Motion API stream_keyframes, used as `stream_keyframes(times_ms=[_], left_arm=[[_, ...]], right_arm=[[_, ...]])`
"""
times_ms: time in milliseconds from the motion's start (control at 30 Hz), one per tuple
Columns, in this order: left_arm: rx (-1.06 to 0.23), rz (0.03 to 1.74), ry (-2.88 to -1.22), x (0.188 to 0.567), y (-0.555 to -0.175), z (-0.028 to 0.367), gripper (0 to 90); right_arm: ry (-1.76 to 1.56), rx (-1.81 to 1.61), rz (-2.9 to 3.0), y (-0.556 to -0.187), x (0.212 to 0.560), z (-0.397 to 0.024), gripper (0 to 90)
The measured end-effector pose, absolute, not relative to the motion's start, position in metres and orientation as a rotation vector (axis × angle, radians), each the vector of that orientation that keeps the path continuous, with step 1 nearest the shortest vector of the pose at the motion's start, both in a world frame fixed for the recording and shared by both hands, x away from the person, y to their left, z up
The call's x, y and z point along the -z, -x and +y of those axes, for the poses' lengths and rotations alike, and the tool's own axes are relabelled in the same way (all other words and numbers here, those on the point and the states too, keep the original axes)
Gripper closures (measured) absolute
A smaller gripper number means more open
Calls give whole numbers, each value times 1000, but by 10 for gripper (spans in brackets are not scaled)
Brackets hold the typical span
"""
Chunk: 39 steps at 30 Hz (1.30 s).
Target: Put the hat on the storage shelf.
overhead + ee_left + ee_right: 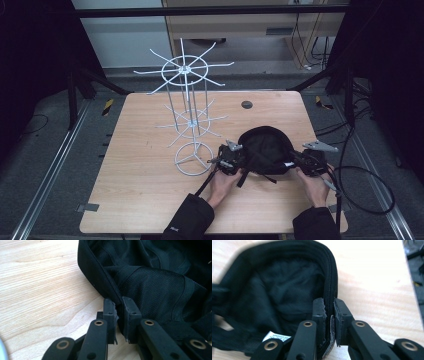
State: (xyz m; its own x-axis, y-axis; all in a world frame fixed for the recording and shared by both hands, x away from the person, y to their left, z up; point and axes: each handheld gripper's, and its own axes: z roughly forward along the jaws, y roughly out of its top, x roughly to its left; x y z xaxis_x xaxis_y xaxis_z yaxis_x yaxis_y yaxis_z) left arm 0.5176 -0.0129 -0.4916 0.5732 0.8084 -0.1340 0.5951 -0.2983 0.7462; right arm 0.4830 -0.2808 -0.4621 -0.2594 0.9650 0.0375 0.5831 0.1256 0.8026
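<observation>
On the desk [150, 200], right of a white wire rack [187, 120], each gripper clamps the black cap's [265, 150] rim: left gripper [119, 305], right gripper [329, 305]. The right gripper view adds a white label [275, 337], its writing unreadable.

a light wooden table [150, 200] with rounded corners stands on a grey carpeted floor [45, 165]. a small dark round disc [246, 104] sits in the tabletop near its far edge. metal rails [55, 165] run along the floor on both sides, with yellow-and-black striped tape [107, 106] near the far corners. black frame legs [75, 95] rise at left and right. beyond stand a pale wall panel [125, 35] and a wooden cabinet [240, 22], with loose cables [312, 45] to the right.
</observation>
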Motion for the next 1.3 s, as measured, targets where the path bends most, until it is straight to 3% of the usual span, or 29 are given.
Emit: stream_keyframes(times_ms=[533, 1133, 1300], left_arm=[[-304, 1115, -1987, 494, -529, -25, 814], [-263, 1080, -1964, 499, -544, -20, 809], [-251, 1060, -1997, 497, -545, -16, 754]], right_arm=[[-1160, -1275, 1896, -446, 417, -260, 818], [-1022, -1267, 2070, -425, 438, -231, 820], [-1014, -1231, 2072, -421, 440, -229, 822]])
